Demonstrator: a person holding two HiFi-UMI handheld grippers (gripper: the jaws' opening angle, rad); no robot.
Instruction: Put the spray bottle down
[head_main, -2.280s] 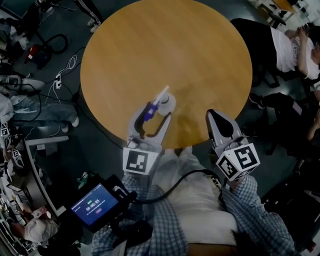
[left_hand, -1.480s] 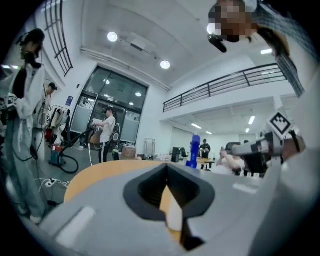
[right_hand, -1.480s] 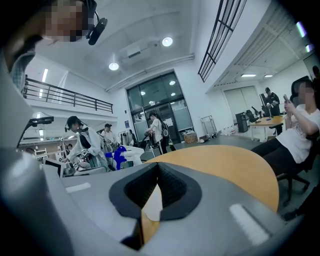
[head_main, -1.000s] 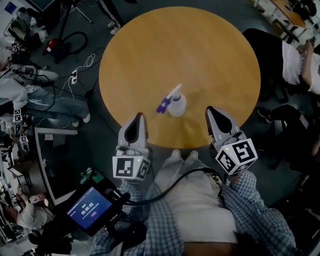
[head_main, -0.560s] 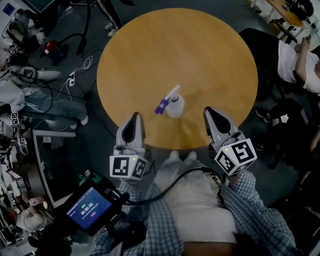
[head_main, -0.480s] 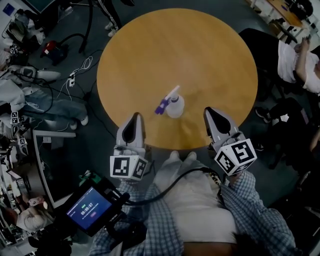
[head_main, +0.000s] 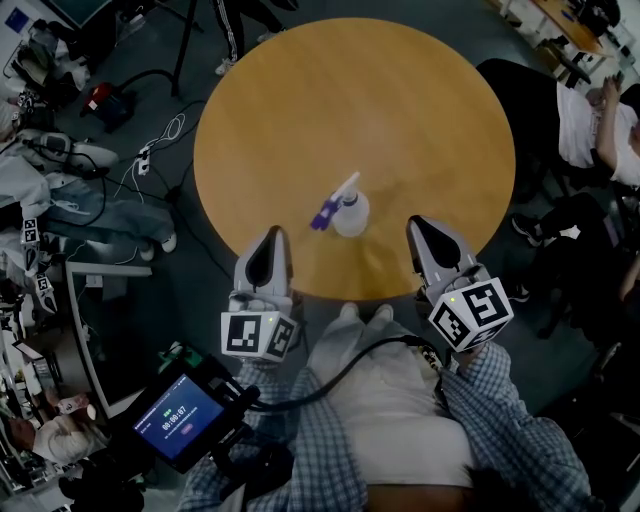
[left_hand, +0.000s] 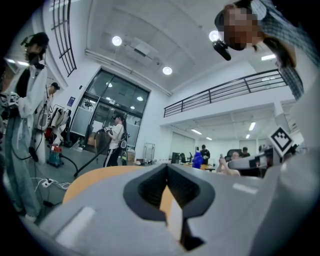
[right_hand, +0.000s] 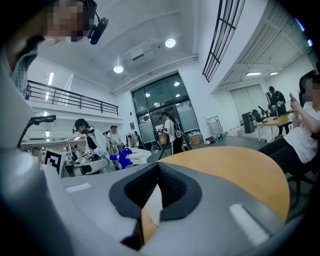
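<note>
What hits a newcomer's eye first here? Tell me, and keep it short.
The big round wooden table fills the head view, bare except for one spray bottle with a purple trigger, standing close to the person's edge. The left gripper and the right gripper sit at that edge on either side of the bottle, both shut, empty and clear of it.
</note>
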